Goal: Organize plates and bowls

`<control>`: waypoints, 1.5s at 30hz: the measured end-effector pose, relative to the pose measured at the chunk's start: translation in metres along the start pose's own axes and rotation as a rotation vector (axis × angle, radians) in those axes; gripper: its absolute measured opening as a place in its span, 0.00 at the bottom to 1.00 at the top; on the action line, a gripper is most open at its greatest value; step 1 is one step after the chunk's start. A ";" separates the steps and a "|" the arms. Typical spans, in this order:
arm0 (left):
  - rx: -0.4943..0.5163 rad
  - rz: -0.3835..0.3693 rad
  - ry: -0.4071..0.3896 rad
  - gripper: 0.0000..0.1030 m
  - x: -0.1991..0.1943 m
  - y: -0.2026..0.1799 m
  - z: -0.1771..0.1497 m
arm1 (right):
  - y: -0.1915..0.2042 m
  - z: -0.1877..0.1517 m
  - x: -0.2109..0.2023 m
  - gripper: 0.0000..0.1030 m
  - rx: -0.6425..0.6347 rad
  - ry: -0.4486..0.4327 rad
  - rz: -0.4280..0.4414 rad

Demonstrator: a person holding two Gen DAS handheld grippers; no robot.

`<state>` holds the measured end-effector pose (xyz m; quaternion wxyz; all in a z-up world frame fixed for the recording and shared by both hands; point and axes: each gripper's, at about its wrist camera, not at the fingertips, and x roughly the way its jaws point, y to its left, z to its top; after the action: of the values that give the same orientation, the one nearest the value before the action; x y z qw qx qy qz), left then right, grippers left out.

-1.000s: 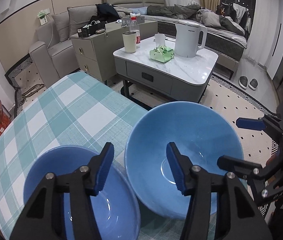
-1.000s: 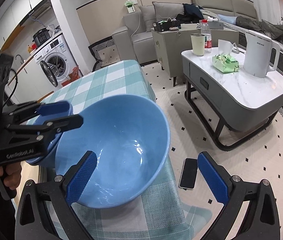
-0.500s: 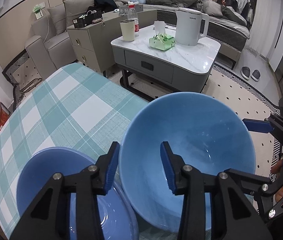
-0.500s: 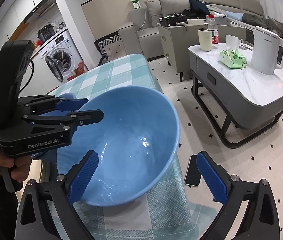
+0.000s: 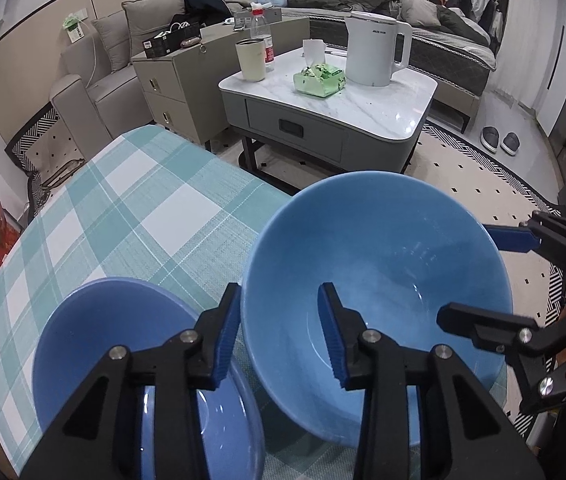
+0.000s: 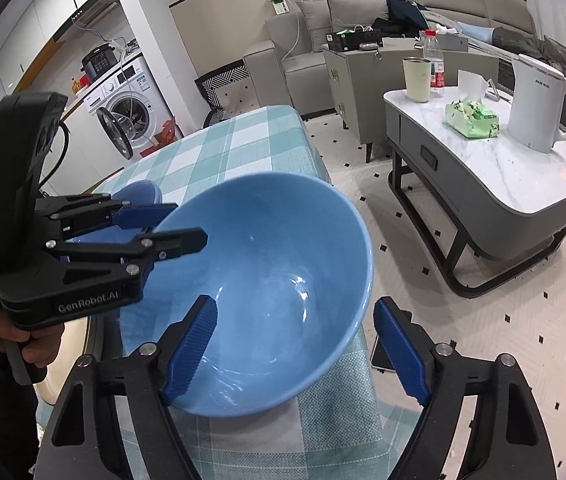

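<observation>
While the left gripper (image 5: 279, 334) reaches forward over the near edge of the checked tablecloth (image 5: 131, 216), its two blue pads stand on either side of the left rim of the large blue bowl (image 5: 379, 280), one outside the wall and one inside, with a gap that I can see between the pads, so it is not clamped; whether the outer pad touches the wall I cannot tell. To its left, the smaller blue bowl (image 5: 123, 336) sits on the tablecloth just beside the large one and partly under the left finger, and both bowls hold nothing. The large blue bowl leans, with its right rim higher than its left, close to the right edge of the table. Further right, the right gripper (image 6: 295, 348) is spread wide across the near-right rim of this bowl, one pad inside the bowl and the other outside over the floor, and it grips nothing. Compared with one second ago, the left gripper's pads have come much closer together around the rim, and they stand a little wider than half a second ago, while the large bowl has lifted on its right side.
</observation>
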<state>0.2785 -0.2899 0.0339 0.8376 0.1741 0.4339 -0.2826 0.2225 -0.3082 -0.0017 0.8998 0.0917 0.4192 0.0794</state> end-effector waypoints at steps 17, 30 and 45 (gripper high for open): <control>0.029 -0.010 0.005 0.37 -0.011 -0.010 -0.013 | -0.008 -0.003 -0.007 0.60 -0.006 0.001 -0.020; 0.033 -0.007 0.005 0.37 -0.013 -0.016 -0.017 | -0.007 -0.004 -0.009 0.56 -0.030 0.007 -0.036; 0.042 -0.022 0.015 0.35 -0.005 -0.022 -0.019 | -0.021 -0.007 -0.009 0.36 -0.004 0.018 -0.056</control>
<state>0.2504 -0.2958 0.0265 0.8272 0.1889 0.4363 -0.2996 0.2122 -0.3295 -0.0041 0.8980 0.0774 0.4296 0.0557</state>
